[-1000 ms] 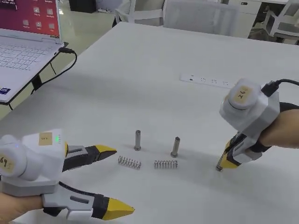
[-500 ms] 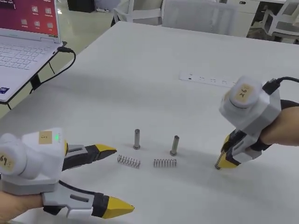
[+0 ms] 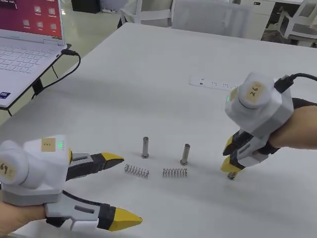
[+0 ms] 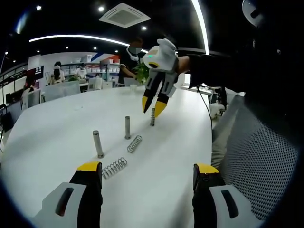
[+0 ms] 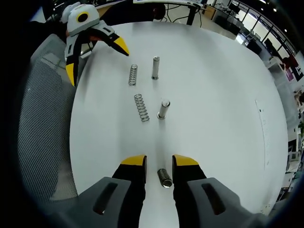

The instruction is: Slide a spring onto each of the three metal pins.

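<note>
Two bare metal pins (image 3: 145, 147) (image 3: 185, 154) stand upright on the white table (image 3: 148, 89). A loose spring (image 3: 136, 171) (image 3: 175, 172) lies in front of each. A third pin (image 3: 231, 175), farther right, wears a spring (image 5: 164, 177). My right gripper (image 3: 229, 157) hovers just over it, open, with its jaws on either side of the spring and not touching it. My left gripper (image 3: 126, 188) rests open at the near left, holding nothing, its upper tip close to the left spring. The left gripper view shows the pins (image 4: 98, 143) (image 4: 127, 127) and the right gripper (image 4: 152, 108).
A laptop (image 3: 25, 44) sits on a stand at the far left, its cable (image 3: 64, 74) trailing beside the table edge. A white power strip (image 3: 213, 84) lies behind the right gripper. Chairs stand beyond the far edge.
My right gripper has risen a little from the third pin and its jaws have parted, leaving the spring on the pin. The left gripper has stayed put.
</note>
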{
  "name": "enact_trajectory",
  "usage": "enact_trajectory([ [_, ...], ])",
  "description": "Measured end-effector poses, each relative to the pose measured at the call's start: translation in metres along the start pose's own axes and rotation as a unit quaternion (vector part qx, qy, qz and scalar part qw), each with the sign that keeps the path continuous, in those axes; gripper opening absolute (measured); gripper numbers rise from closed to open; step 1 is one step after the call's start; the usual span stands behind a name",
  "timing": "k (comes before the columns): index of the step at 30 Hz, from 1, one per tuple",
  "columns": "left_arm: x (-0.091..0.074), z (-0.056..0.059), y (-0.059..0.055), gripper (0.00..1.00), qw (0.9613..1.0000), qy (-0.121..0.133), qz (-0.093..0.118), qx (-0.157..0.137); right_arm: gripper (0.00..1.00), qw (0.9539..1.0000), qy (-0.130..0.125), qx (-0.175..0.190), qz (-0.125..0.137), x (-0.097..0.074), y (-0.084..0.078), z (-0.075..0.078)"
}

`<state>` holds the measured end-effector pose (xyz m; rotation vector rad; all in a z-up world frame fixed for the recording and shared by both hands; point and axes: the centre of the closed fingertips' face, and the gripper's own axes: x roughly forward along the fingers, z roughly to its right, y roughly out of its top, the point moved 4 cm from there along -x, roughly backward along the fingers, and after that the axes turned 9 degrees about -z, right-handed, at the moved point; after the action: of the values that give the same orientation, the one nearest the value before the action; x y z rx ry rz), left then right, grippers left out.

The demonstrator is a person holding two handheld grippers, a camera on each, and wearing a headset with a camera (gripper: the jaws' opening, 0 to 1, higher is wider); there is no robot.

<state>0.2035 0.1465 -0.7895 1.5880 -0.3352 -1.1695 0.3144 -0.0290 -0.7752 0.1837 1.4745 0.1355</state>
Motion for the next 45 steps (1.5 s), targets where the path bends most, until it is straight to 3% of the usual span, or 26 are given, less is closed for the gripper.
enact_trajectory([
  [16, -0.001, 0.002, 0.002, 0.74, 1.0, 0.001, 0.001, 0.0, 0.16, 0.9977, 0.021, -0.065, 0.003, 0.015, 0.037, -0.025],
  [23, -0.001, 0.004, 0.003, 0.73, 1.0, 0.001, 0.001, 0.0, 0.15, 0.9965, 0.024, -0.079, 0.009, 0.024, 0.048, -0.027],
  [32, -0.003, 0.003, 0.002, 0.72, 1.0, 0.003, 0.003, -0.003, 0.13, 0.9966, 0.02, -0.078, 0.016, 0.036, 0.055, -0.024],
  [45, -0.005, 0.003, 0.002, 0.71, 0.9999, 0.008, 0.006, -0.005, 0.12, 0.9963, 0.02, -0.083, 0.005, 0.051, 0.055, -0.026],
])
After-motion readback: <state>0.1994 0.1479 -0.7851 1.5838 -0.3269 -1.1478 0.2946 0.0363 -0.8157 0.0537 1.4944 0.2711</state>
